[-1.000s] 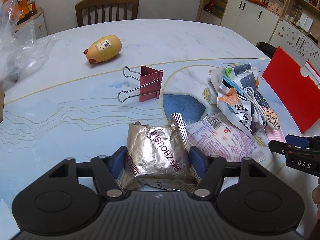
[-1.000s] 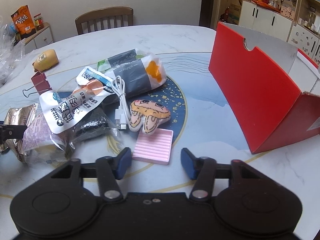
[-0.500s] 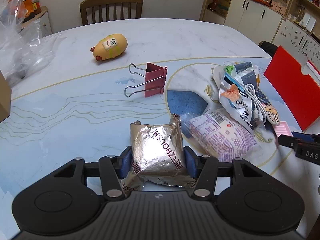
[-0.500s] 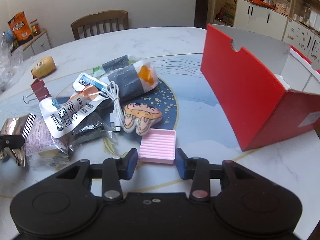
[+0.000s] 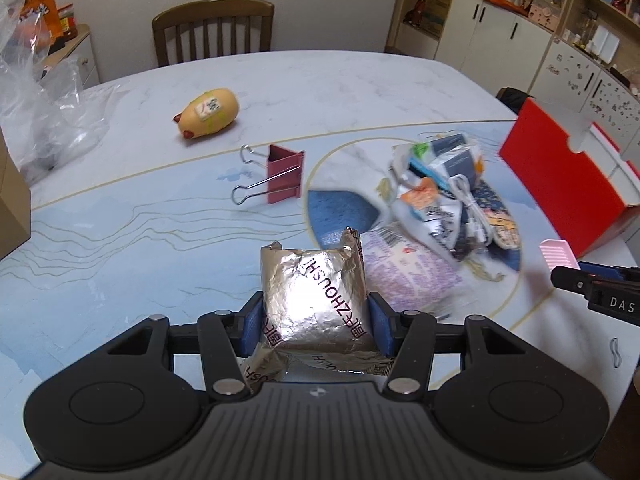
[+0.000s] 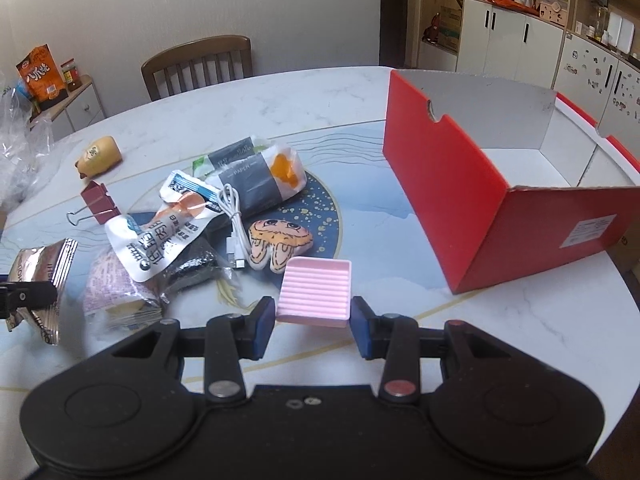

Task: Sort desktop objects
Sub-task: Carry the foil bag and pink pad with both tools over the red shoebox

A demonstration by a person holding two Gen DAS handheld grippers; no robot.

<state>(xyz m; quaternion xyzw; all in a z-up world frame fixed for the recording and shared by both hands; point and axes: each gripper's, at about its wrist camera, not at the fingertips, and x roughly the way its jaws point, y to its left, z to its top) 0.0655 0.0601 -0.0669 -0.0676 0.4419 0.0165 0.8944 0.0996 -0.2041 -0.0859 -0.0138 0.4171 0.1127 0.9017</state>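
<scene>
My left gripper (image 5: pixel 315 326) is shut on a crinkled silver foil snack packet (image 5: pixel 316 296), held a little above the table; the packet (image 6: pixel 44 280) also shows at the left edge of the right wrist view. My right gripper (image 6: pixel 313 320) is shut on a ribbed pink tray (image 6: pixel 316 294), lifted clear of the table. The pink tray (image 5: pixel 558 254) and the right gripper's tip show at the right of the left wrist view. An open red cardboard box (image 6: pixel 480 208) stands to the right.
A pile lies mid-table: snack packets (image 6: pixel 160 240), a tissue pack (image 6: pixel 256 178), a white cable (image 6: pixel 234 224), a plush toy (image 6: pixel 278 246). A red binder clip (image 5: pixel 280 180) and a yellow pig toy (image 5: pixel 208 116) lie farther off. Clear plastic bags (image 5: pixel 40 112) sit at the left, a wooden chair (image 5: pixel 214 30) behind.
Both grippers closed on their objects, the left on the foil packet and the right on the pink tray, then rose and lifted them off the table.
</scene>
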